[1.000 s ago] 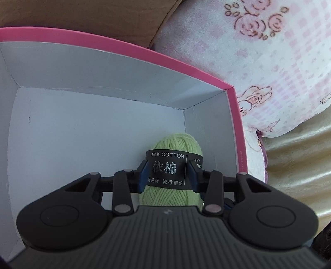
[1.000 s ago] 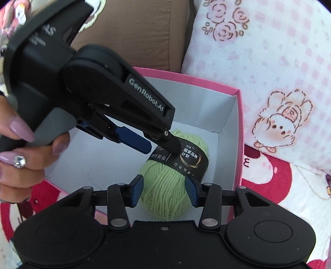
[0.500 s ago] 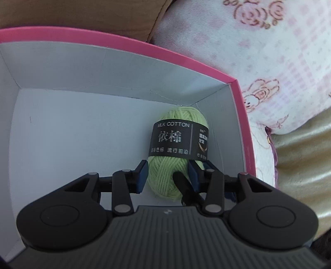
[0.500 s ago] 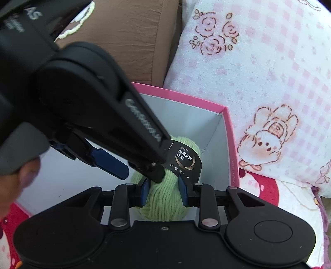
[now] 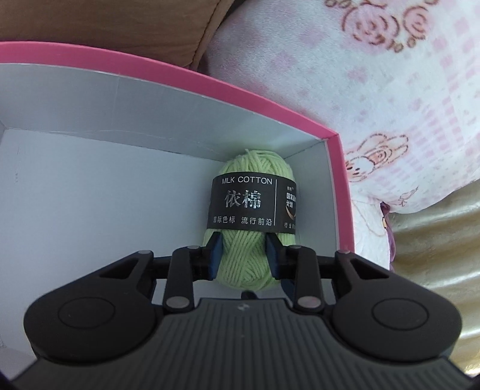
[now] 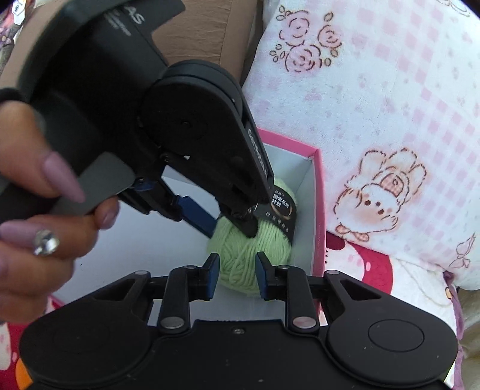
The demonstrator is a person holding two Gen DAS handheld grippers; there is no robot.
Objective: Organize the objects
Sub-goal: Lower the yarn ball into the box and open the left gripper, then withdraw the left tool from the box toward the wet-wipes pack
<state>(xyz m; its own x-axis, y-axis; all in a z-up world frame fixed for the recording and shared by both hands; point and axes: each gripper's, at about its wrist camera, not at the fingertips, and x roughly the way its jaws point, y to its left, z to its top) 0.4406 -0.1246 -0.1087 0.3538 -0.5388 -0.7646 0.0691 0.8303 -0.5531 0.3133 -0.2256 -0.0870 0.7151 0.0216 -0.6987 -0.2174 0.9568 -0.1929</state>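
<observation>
1. One pink-rimmed box point(image 5: 192, 81) with a white interior is seen, and every place below is given relative to it.
2. One ball of green yarn point(image 5: 252, 264) with a black label is lain in the box's far right corner, against the right wall and close to the back wall.
3. The left gripper point(image 5: 243, 255) is reached into the box; its blue pads point(image 5: 216, 252) are set on either side of the yarn's near end, just below the label, but whether the yarn is actually pinched cannot be told.
4. In the right wrist view the left gripper point(image 6: 231, 223) is placed in front of the box, so that much of the interior and part of the yarn point(image 6: 249, 255) are hidden; the person's hand point(image 6: 45, 228) is seen on its handle.
5. The right gripper point(image 6: 237, 277) is held spread, with the yarn's near end between its pads, and contact cannot be judged.
6. One pink-and-white bunny-print blanket point(image 5: 375, 99) is spread beyond the box's right wall, and one brown cushion point(image 5: 114, 24) is seen behind its back wall.
</observation>
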